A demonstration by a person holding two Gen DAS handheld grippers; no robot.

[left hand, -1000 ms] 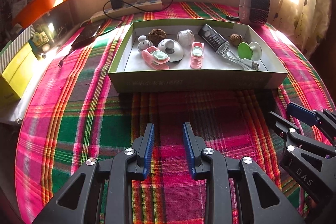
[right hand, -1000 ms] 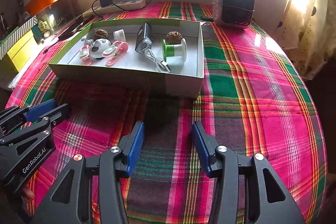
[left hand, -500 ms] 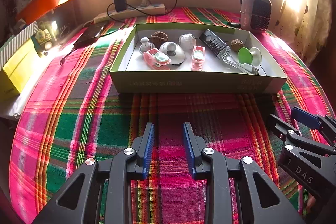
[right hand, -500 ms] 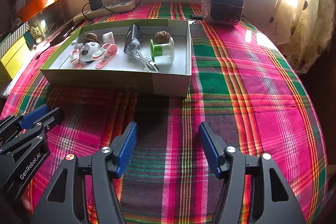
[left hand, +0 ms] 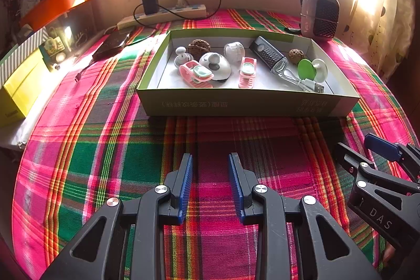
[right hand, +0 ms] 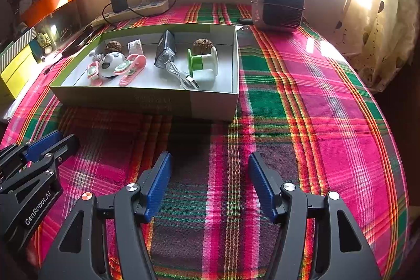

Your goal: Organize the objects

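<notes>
A: What's hard to make out?

B: The right gripper (left hand: 378,148) is cut off at the edge of the left wrist view, and the printing on the cardboard box (left hand: 236,104) front reads upside down, too faint to read. The small things inside overlap: a white dome toy (left hand: 216,66) half covers a pink clip (left hand: 195,72), and a walnut (left hand: 199,47) sits behind them.

A: And the jaws?

B: Left gripper (left hand: 210,162) holds nothing, jaws parted narrowly. The right gripper (right hand: 210,162) has jaws wide apart, empty too. Both hover over the plaid tablecloth (right hand: 302,101), short of the box.

A: Anything different from a second ago?

B: The right jaws have spread wider; the left gap looks the same. The box appears a little farther off in both views.

A: The rest of the box?

B: A black charger (right hand: 165,49) with its USB cable (right hand: 183,75), a green-and-white spool (right hand: 203,61), a second walnut (right hand: 202,45).

A: The room?

B: A round worktop below bright windows, a small heater (right hand: 278,4) near the wall, a power strip (left hand: 162,15), a yellow box (left hand: 18,88) at left.
</notes>
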